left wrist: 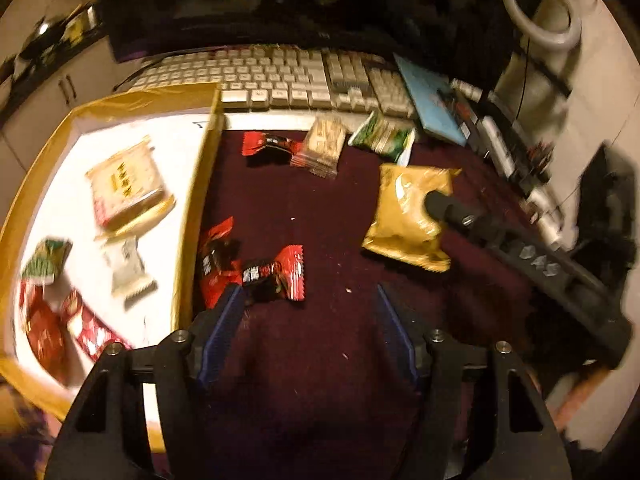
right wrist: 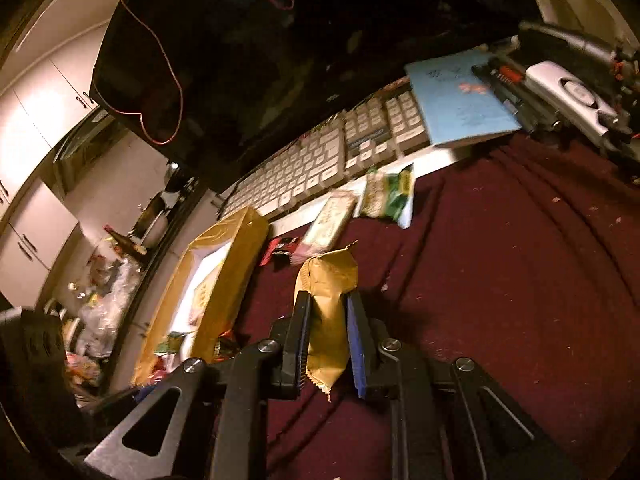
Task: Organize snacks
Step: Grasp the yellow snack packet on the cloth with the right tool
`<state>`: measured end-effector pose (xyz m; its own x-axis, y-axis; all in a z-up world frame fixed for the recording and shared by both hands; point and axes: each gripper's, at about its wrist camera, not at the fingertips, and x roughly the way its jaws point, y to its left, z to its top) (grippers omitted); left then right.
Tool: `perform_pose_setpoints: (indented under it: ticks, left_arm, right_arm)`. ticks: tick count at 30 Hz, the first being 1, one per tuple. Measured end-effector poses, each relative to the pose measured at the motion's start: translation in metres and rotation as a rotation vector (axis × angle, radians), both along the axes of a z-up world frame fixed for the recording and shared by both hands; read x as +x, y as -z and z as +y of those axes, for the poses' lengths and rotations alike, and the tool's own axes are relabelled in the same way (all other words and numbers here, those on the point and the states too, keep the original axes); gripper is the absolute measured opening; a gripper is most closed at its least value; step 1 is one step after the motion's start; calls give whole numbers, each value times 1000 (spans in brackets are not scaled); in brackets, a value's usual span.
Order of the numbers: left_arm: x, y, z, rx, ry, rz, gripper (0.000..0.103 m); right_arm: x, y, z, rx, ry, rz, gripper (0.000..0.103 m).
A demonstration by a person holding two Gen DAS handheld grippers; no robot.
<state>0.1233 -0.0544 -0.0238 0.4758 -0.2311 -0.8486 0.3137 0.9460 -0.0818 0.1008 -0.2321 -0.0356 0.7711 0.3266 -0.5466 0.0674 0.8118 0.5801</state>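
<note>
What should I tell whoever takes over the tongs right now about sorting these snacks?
Right tongs: shut on the yellow snack bag, lifted above the red cloth.
Left tongs: open, empty, above the red candy packs beside the box.
Done: several snacks lie in the box.
Left: yellow bag, red packs, beige pack, green pack.

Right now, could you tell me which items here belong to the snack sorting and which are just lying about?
Job:
yellow snack packet in right gripper
red candy wrappers
green packet
box
left gripper, open

Lying about:
keyboard
blue notebook
</note>
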Motion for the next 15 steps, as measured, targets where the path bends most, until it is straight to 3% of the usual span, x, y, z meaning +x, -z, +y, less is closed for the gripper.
perform_pose_setpoints:
  ticks: [4,9,13,15]
  left_arm:
    - [10,15,-16,99,52,24,50]
    - [22,25,-22,200,31,22,50]
    - [23,30,-20,266,5,8,28]
    - [21,30,-20,273,9,1,25]
  right_arm:
    - [-1,1,-8,11,7,-18,18]
    - [-3,-1,-2,-18,-26,-36,18]
    - [-4,-3,2,-40,-36,-38,18]
    - [-3,-2,2,-38,-37,-34,18]
